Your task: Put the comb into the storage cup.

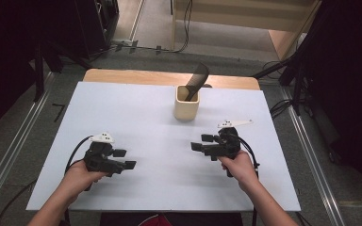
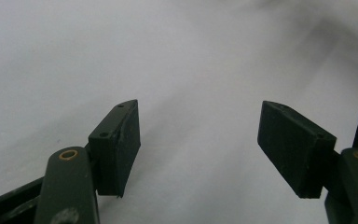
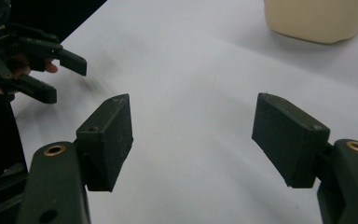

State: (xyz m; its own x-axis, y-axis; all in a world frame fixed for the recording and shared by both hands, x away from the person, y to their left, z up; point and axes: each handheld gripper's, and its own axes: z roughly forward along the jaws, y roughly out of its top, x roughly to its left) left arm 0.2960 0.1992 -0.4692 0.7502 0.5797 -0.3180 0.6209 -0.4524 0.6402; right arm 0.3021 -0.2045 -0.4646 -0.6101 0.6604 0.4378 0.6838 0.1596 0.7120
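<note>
Sitting near the table's far edge, the cup (image 1: 186, 104) with a comb (image 1: 198, 80) is well beyond both empty, spread grippers: left gripper (image 1: 125, 159), right gripper (image 1: 202, 142).

Both forearms were bare. The left gripper (image 1: 124, 159) and right gripper (image 1: 202, 142) were black, each bearing a white plate. Brass-coloured pivots showed at the jaws.

Comb (image 1: 199, 80) in cup (image 1: 186, 102); cup on table (image 1: 136, 101), beyond both grippers.

Left gripper (image 1: 124, 159): at 7 o'clock, fingers (image 2: 116, 144) wide apart, empty, pointing toward 3.
Right gripper (image 1: 201, 142): at 4 o'clock, fingers (image 3: 106, 140) spread, empty, pointing toward 9.
</note>
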